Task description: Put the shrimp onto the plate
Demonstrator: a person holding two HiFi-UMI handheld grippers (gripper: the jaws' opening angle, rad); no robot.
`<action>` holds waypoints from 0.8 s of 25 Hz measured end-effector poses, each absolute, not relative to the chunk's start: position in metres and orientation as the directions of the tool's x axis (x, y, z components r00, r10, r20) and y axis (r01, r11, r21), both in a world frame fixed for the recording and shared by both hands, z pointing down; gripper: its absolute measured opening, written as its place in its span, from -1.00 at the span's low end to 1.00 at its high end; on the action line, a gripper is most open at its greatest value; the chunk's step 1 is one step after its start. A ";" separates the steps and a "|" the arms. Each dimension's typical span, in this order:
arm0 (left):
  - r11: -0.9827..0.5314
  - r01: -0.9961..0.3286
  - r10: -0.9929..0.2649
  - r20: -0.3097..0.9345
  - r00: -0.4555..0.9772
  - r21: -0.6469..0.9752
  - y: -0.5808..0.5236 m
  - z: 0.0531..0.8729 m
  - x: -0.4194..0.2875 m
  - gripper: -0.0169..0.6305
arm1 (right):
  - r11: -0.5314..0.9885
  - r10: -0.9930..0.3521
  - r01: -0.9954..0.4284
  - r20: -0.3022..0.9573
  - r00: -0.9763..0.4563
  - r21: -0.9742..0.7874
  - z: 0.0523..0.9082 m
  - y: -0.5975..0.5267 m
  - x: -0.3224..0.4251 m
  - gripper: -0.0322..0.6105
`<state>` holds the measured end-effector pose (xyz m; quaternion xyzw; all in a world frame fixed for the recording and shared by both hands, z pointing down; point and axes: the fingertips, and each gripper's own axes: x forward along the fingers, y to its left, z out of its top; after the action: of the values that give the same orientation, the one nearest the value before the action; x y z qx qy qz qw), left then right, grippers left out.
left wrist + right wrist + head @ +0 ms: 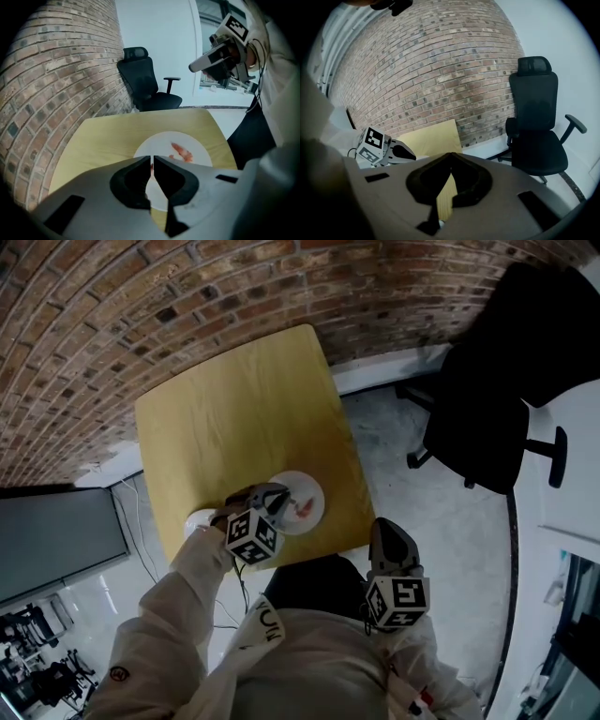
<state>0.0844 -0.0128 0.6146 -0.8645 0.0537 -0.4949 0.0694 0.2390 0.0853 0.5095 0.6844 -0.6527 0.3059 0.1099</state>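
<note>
Near the front edge of the yellow desk point(234, 409), found the shrimp point(303, 509) lying on the white plate point(306, 486). Saw the left gripper point(277, 494) hovering over the plate's near side, fingers nearly together (only a slit between), clamped on nothing. Noted the right gripper point(385, 526) off the desk's corner, fingers closed and empty.
</note>
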 end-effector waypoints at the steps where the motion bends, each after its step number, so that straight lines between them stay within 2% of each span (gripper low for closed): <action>1: -0.985 -0.021 -0.158 0.852 0.499 -0.171 -0.013 0.617 0.088 -0.86 | -0.129 -0.826 -0.960 0.563 -0.034 -0.247 0.510 0.086 0.243 -0.83; 20: -0.989 -0.015 -0.137 0.891 0.433 -0.145 -0.019 0.635 0.108 -0.86 | -0.159 -0.819 -0.953 0.573 -0.019 -0.258 0.514 0.084 0.269 -0.83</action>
<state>0.1082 -0.0193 0.6354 -0.8446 0.0452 -0.5304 0.0574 0.2693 0.0841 0.5143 0.6925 -0.6398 0.3162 0.1057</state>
